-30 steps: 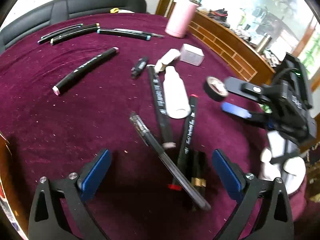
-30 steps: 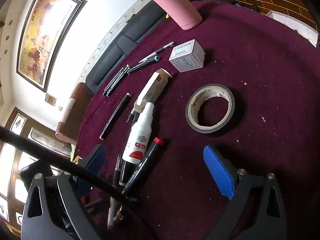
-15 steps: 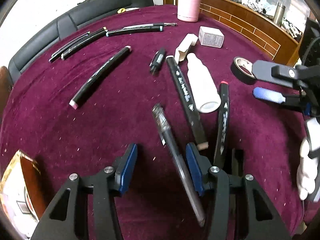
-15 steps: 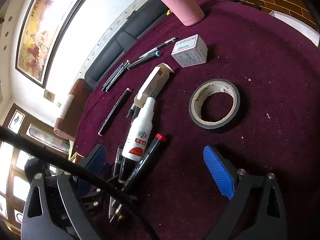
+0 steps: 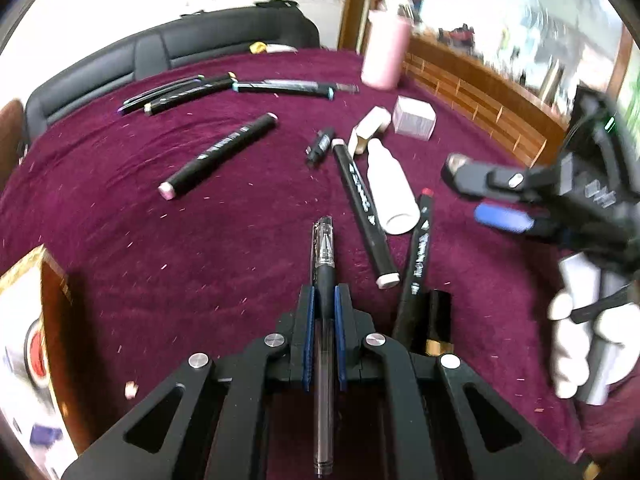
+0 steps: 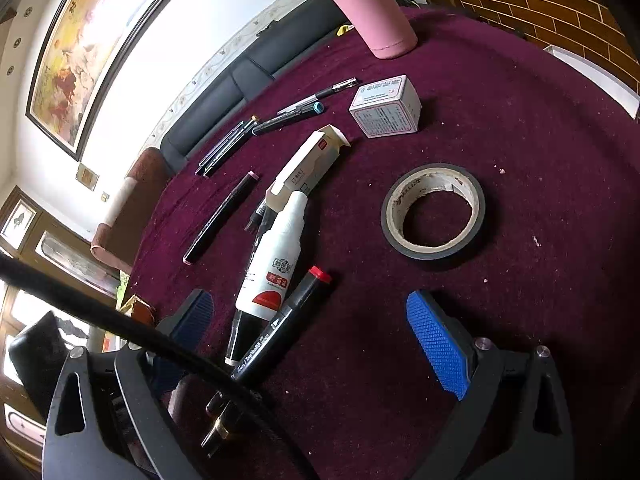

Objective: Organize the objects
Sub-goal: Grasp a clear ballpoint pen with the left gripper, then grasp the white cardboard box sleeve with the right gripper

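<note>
My left gripper (image 5: 323,300) is shut on a clear gel pen (image 5: 323,256) and holds it lengthwise above the maroon table (image 5: 120,208). My right gripper (image 6: 308,320) is open and empty, hovering over a red-capped black marker (image 6: 288,320) and a white glue bottle (image 6: 276,256). In the left wrist view it shows at the right (image 5: 504,216). The glue bottle (image 5: 390,188), the red-capped marker (image 5: 420,248) and a pink-tipped marker (image 5: 362,208) lie side by side. A roll of black tape (image 6: 434,210) lies ahead of the right gripper.
A pink tumbler (image 6: 368,12) stands at the far edge. A small white box (image 6: 386,106), an open carton (image 6: 308,164), another pink-tipped marker (image 5: 220,154) and several pens (image 5: 240,88) lie further back. A cardboard box (image 5: 28,340) sits at the left edge. A black sofa (image 5: 180,48) is behind.
My left gripper has closed on the gel pen and lifted it, turning it lengthwise. The right gripper has stayed open and nearly still.
</note>
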A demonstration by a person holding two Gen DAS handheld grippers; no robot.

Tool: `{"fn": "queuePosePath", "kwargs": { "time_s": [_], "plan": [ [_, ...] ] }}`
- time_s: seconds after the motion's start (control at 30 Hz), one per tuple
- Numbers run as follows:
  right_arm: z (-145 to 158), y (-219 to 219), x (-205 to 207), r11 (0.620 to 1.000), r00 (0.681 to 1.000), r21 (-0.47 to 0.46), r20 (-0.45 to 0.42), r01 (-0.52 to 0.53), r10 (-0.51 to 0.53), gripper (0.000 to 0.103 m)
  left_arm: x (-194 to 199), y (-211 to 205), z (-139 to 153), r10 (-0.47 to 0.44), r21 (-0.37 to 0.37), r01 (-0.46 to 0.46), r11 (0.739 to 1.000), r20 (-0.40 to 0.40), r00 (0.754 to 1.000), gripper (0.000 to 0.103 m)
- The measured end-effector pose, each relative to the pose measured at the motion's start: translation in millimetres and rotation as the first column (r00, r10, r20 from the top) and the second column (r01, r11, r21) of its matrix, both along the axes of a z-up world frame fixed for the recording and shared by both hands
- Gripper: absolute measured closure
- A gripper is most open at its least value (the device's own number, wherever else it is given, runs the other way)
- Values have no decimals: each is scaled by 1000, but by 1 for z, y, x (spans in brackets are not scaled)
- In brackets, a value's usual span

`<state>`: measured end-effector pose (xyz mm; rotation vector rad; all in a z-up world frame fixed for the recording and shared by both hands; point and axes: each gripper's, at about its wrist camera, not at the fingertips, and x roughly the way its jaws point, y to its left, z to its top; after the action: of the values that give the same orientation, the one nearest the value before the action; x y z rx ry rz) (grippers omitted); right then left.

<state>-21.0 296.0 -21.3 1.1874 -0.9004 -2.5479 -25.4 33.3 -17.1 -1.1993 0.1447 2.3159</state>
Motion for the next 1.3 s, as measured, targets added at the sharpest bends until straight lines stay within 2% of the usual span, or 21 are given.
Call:
{"fn": "queuePosePath", "kwargs": {
  "time_s": [0.1, 0.17, 0.3, 0.4, 0.53, 0.7, 0.87, 0.97, 1.03, 1.07, 1.13, 1.3],
  "plan": [
    [1, 2, 2, 1000, 1000, 6, -4, 15, -15, 4, 16, -17, 13, 17, 76, -17, 997, -6, 1000, 96],
    [5, 5, 3, 999, 999, 9, -12, 33, -33, 4, 31, -30, 24, 31, 144, -31, 989, -2, 1000, 96],
    [17, 4, 6, 1000, 999, -5, -18, 28, -28, 4, 51, -47, 33, 43, 229, -44, 972, 7, 999, 96],
    [20, -1, 2, 1000, 999, 25, 30, 17, -17, 5, 61, -56, 40, 46, 269, -44, 962, 1, 999, 96],
    [24, -9, -7, 996, 998, 90, 70, 2, -8, 11, 71, -70, 43, 54, 327, -51, 944, 1, 999, 96],
    [37, -21, -51, 987, 995, 159, 97, 21, -37, 12, 78, -86, 39, 58, 376, -60, 925, 17, 998, 96],
    [29, -27, -105, 968, 976, 236, 174, 85, -128, 19, 82, -95, 37, 50, 390, -53, 919, 18, 999, 96],
    [20, -30, -131, 954, 963, 285, 217, 95, -161, 34, 80, -102, 37, 52, 394, -56, 918, 20, 998, 96],
    [14, -31, -143, 954, 957, 290, 248, 77, -152, 65, 77, -106, 36, 58, 390, -62, 919, 23, 998, 96],
    [10, -31, -148, 960, 953, 274, 271, 63, -140, 67, 76, -108, 35, 60, 392, -66, 918, 28, 998, 96],
    [12, -31, -148, 960, 956, 274, 264, 50, -125, 87, 73, -113, 33, 66, 395, -74, 916, 34, 997, 96],
    [29, -34, -129, 973, 974, 229, 219, 8, -60, 88, 72, -123, 30, 89, 406, -97, 909, 39, 995, 96]
  ]
}}
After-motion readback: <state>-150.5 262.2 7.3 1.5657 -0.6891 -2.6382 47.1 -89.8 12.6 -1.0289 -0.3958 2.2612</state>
